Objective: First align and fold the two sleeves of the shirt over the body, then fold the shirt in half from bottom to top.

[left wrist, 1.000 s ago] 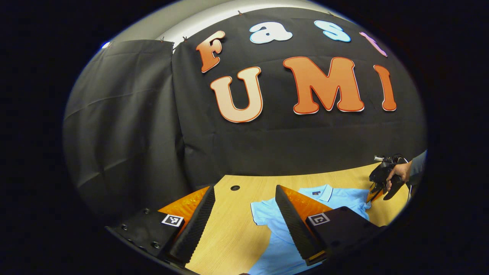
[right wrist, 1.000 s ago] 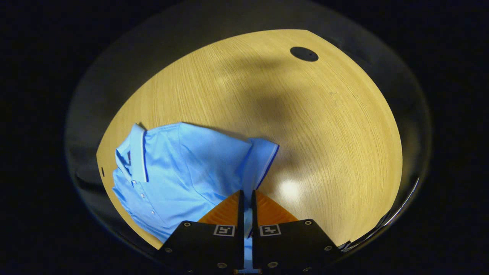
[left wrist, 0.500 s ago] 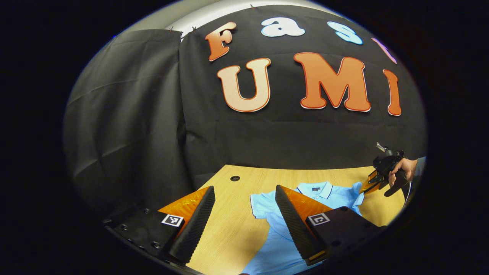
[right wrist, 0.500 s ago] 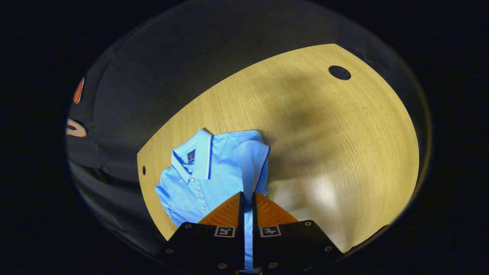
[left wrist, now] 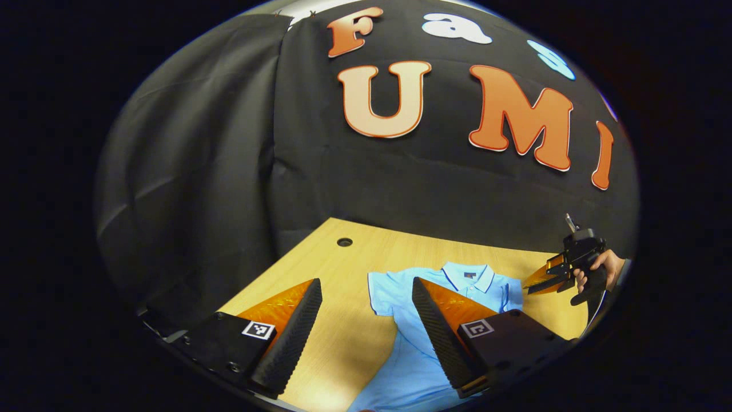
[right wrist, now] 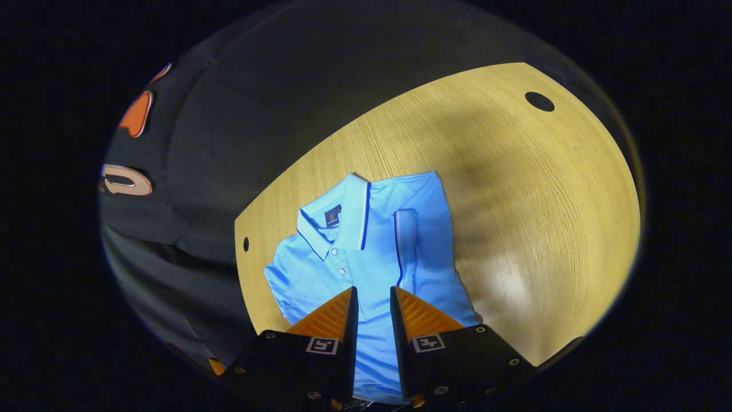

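we find the shirt (right wrist: 366, 257) flat on the bench (right wrist: 514, 189), one sleeve (right wrist: 407, 246) laid over the body. right tongs (right wrist: 373, 300) slightly apart above it, gripping nothing; left tongs (left wrist: 366, 326) wide apart. we should next pinch the other sleeve (left wrist: 382, 292) at its cuff.

No legible text, apparently.

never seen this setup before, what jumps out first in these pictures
A light blue polo shirt lies face up on a wooden table, one sleeve already folded over its body. In the right gripper view the right gripper hovers over it, slightly open. In the left gripper view the left gripper is wide open near the other, unfolded sleeve.
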The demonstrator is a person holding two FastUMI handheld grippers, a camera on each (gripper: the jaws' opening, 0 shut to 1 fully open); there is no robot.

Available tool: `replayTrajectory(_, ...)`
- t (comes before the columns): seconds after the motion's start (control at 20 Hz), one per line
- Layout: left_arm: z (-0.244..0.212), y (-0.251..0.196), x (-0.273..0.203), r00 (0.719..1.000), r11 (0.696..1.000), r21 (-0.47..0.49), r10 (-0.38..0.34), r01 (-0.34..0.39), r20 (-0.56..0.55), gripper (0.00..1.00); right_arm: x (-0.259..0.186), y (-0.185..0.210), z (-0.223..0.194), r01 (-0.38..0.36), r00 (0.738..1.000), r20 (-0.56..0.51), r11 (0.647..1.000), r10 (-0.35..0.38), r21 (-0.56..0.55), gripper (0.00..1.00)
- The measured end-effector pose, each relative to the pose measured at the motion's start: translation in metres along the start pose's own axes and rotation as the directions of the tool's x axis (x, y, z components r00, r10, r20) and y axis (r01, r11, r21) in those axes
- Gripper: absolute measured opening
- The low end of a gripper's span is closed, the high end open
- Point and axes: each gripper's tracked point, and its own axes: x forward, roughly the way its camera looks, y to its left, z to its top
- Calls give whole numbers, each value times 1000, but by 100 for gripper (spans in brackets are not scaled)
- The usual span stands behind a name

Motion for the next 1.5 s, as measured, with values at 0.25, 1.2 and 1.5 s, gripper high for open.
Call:
replayTrajectory(0.25, -21, 10, 32, 993, 998, -35, -47, 43, -108, 100, -21, -13, 1, 54, 997, 60, 995, -49, -80, 52)
replayTrajectory(1.2, -94, -25, 216, 832, 984, -88, -180, 157, -525, 100, -156, -97, 39, 291, 815, 545, 952, -195, -96, 94)
replayTrajectory(1.5, -136, -34, 252, 730, 990, -75, -141, 122, -668, 93, -200, -112, 29, 366, 740, 637, 924, -217, -111, 95)
